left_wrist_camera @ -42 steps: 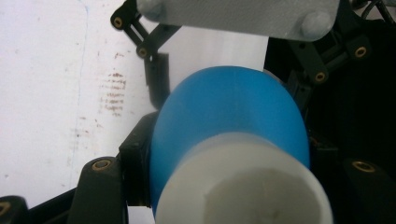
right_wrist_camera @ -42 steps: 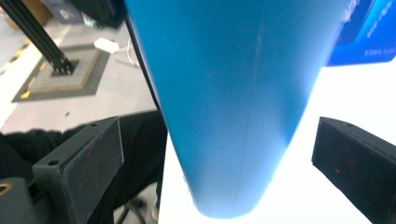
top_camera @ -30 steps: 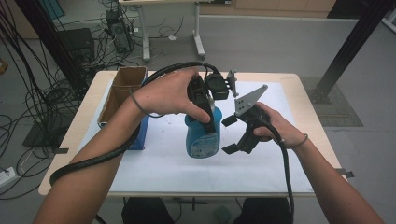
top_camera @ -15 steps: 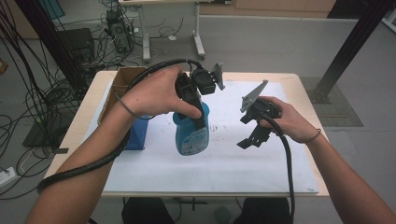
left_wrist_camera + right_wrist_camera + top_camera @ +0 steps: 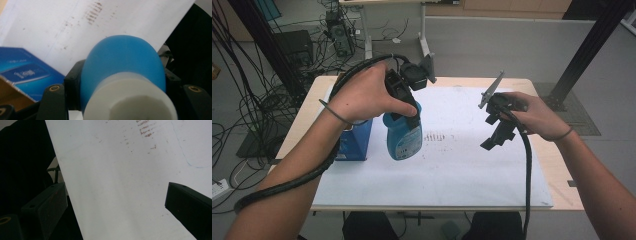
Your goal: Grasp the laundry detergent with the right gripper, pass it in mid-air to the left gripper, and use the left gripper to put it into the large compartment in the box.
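A blue box [image 5: 357, 142] sits at the table's [image 5: 312, 105] 9 o'clock edge, on the white sheet [image 5: 462, 165] and partly behind the person's left forearm. The left gripper view shows its blue printed face with a brown inner flap.

Just right of the box, the blue bottle [image 5: 403, 136] is upright over the sheet, left of centre. The left gripper [image 5: 401, 102] clamps it from above, jaws closed on either side of the neck just under the white cap [image 5: 130, 100]; the left hand [image 5: 364, 92] wraps the gripper body. Whether the base touches the sheet or hangs just above it cannot be told.

Handling, as a judgement: rigid plastic, smooth and rounded, so likely slippery on the wide body. The neck below the cap is the narrow, stiff spot and the best hold, since the cap's lip stops it sliding out. Probably moderate weight if it holds liquid; fill level not visible. Held at the top only, it may swing.

Brown smudges [image 5: 436, 136] mark the sheet at centre.

At 3 o'clock, the right gripper [image 5: 498, 135] is held above the sheet, well apart from the bottle, jaws spread wide and empty.
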### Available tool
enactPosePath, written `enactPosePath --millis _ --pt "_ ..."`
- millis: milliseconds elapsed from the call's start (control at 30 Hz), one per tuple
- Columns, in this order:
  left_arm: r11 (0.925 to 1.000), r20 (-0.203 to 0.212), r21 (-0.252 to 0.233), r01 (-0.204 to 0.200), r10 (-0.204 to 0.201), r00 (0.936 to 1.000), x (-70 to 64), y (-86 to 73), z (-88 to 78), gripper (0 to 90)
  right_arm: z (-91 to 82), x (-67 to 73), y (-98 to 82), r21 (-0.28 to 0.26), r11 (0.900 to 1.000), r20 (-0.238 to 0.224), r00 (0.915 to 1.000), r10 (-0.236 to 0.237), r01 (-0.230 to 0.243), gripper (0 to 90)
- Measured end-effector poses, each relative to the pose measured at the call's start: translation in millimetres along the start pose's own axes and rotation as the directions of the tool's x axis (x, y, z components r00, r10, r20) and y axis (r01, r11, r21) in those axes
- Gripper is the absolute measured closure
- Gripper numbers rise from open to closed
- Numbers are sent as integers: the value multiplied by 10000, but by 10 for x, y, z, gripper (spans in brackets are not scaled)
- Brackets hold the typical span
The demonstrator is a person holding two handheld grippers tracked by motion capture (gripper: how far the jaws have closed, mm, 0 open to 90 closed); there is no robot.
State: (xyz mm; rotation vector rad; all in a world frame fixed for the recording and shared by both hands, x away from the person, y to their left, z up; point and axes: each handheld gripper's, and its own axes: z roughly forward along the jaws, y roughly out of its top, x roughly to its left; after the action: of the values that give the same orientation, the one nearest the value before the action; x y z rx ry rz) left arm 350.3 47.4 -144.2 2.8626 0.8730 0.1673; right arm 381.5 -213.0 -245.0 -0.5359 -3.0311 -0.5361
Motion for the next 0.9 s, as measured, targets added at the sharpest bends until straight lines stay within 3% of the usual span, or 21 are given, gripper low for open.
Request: enactPosePath --millis 133,233,400,567,733,833,900 --pt "9980 10 -109 625 -625 9980 97 -46 -98 377 -88 -7 22 42 9999 24 9999 151 -151 39" --pt "9964 24 -132 843 -842 9964 139 -64 -145 377 -121 -4 34 22 9999 25 9999 168 -168 39" --pt "9887 -49 -106 1497 -1498 9887 277 -119 -316 377 -191 6 78 46 9998 27 9998 192 -192 40" --pt "9826 -289 -65 1857 -1859 9822 360 -162 -420 376 -252 9 112 241 9993 -85 9996 270 -268 42" --pt "9683 -519 -63 2499 -2498 9669 496 -254 -499 377 -373 2 168 242 9991 -94 9993 363 -361 41" --pt "9541 -633 -58 2996 -2993 9520 596 -319 -514 377 -435 9 201 285 9992 12 9996 286 -287 41" --pt "9414 -697 -116 3372 -3371 9389 674 -370 -534 377 -461 11 219 296 9992 63 9996 281 -282 41"
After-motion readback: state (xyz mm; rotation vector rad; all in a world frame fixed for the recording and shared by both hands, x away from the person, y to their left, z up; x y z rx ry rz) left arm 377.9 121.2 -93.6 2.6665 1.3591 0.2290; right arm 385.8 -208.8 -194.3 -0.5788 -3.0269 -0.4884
